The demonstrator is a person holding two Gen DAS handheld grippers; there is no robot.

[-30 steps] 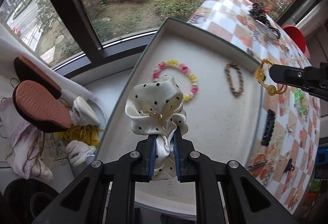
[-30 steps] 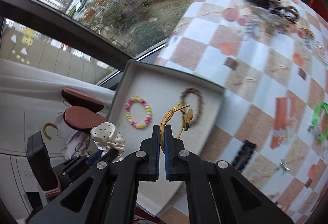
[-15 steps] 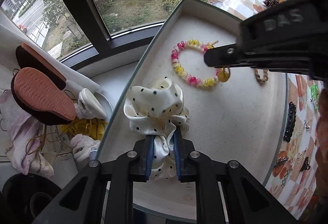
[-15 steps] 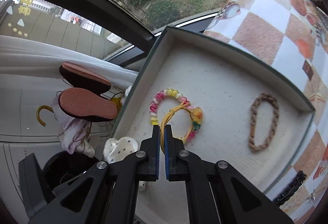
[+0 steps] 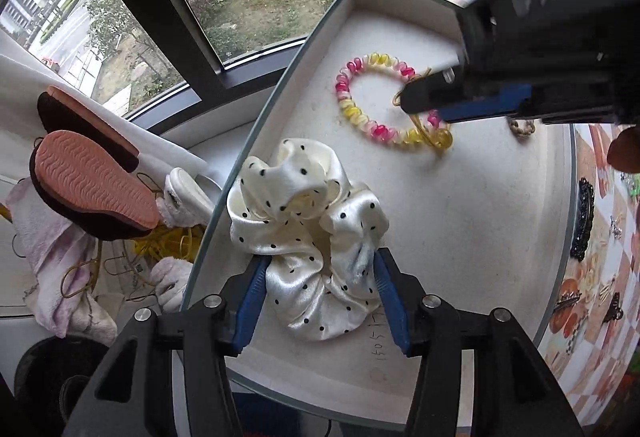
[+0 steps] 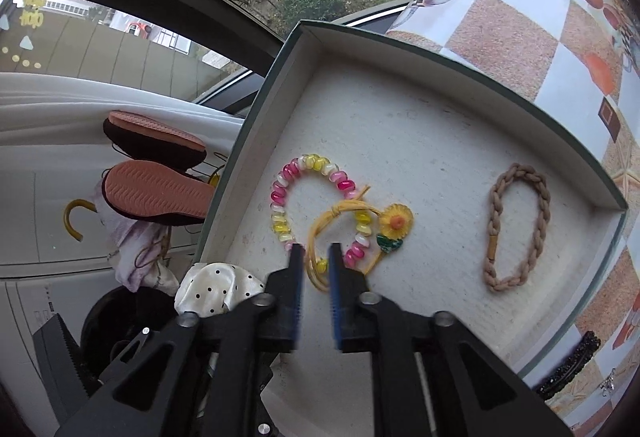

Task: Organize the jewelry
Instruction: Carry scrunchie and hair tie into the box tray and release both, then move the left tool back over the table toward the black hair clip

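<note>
Both claws down in the tray (image 6: 472,71) now. Left claw (image 5: 320,293) spread wide, pads (image 5: 252,297) flanking the scrunchie (image 5: 308,233) but no longer pinching it; scrunchie sitting on the tray floor near the window-side wall. Right claw (image 6: 316,269) parted a little, straddling the yellow tie (image 6: 336,237) with the flower charm, which lies flat and overlaps the bead bracelet (image 6: 316,205). Brown braid (image 6: 516,225) resting well apart toward the bench side, black clip (image 5: 582,221) waiting outside on the checkered bench (image 6: 520,17). Looks like the release step on both sides. To finish cleanly: lift each claw straight up, no sideways drag, since satin may cling to a pad and the thin yellow loop could snag on a fingertip and haul the bracelet along. Worth checking the tie hangs free before clearing the rim. Left claw best backing out toward the near edge, away from the right one crossing above. Overlap of tie and bracelet probably worth a tidy later, if neat spacing matters.
</note>
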